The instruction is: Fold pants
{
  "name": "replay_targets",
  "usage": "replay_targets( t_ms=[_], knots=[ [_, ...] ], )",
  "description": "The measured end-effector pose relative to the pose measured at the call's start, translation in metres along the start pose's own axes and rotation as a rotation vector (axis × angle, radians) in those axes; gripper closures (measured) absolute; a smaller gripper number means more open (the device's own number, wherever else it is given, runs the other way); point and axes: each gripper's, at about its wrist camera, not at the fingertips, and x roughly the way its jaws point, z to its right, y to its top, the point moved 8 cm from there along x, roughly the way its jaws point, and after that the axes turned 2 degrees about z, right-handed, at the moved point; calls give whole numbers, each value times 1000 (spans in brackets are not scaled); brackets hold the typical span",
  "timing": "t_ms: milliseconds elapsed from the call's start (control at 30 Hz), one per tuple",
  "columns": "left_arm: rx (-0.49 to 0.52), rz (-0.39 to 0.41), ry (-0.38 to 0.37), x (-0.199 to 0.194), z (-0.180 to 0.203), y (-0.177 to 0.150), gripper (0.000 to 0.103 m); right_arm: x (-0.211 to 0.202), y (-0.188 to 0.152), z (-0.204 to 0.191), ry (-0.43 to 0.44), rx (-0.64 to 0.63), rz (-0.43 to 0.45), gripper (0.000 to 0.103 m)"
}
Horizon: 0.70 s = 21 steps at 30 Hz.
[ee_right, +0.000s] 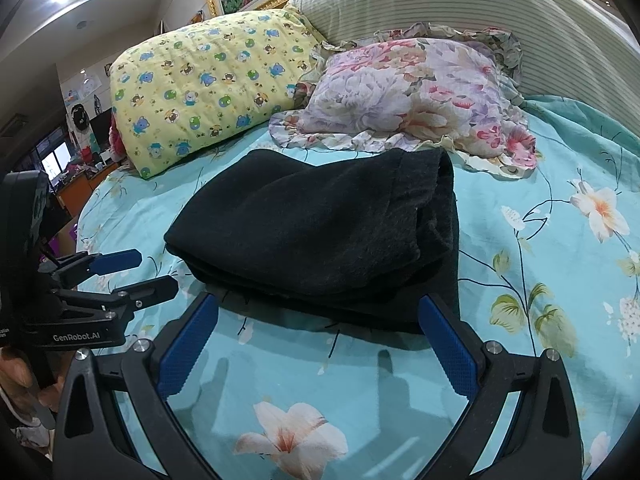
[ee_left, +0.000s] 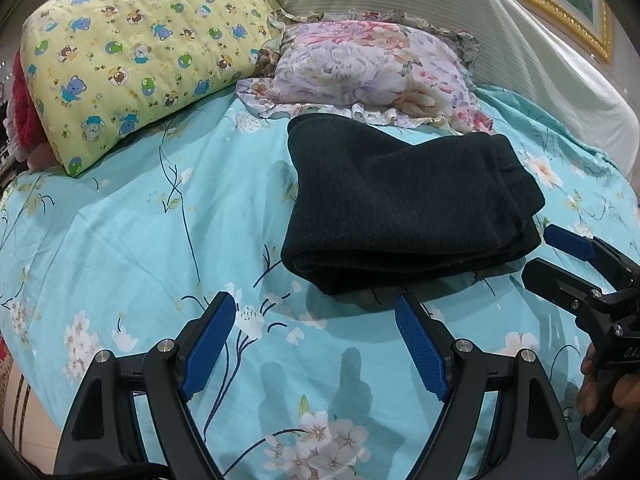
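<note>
The dark, thick knit pants [ee_left: 404,208] lie in a compact layered bundle mid-bed on the turquoise floral bedsheet [ee_left: 120,216], just short of the pillows, so with my left claw [ee_left: 316,344] and right claw [ee_right: 318,344] both spread empty, I judge folding nearly finished.

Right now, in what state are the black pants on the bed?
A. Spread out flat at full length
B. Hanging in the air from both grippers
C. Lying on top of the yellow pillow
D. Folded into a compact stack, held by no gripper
D: the black pants lie folded in layers on the blue floral sheet, and the left gripper and right gripper are both open and empty.
</note>
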Motion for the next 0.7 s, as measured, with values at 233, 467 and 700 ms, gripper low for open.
replay_targets(
  t_ms=[233,467,700],
  knots=[
    [1,0,0,2,0,0,20,1,0,0,-5,1,2,3],
    [2,5,1,1,1,1,20,1,0,1,-6,9,10,3],
    [1,5,-5,0,2,2,20,0,1,0,-5,11,18,3]
  ],
)
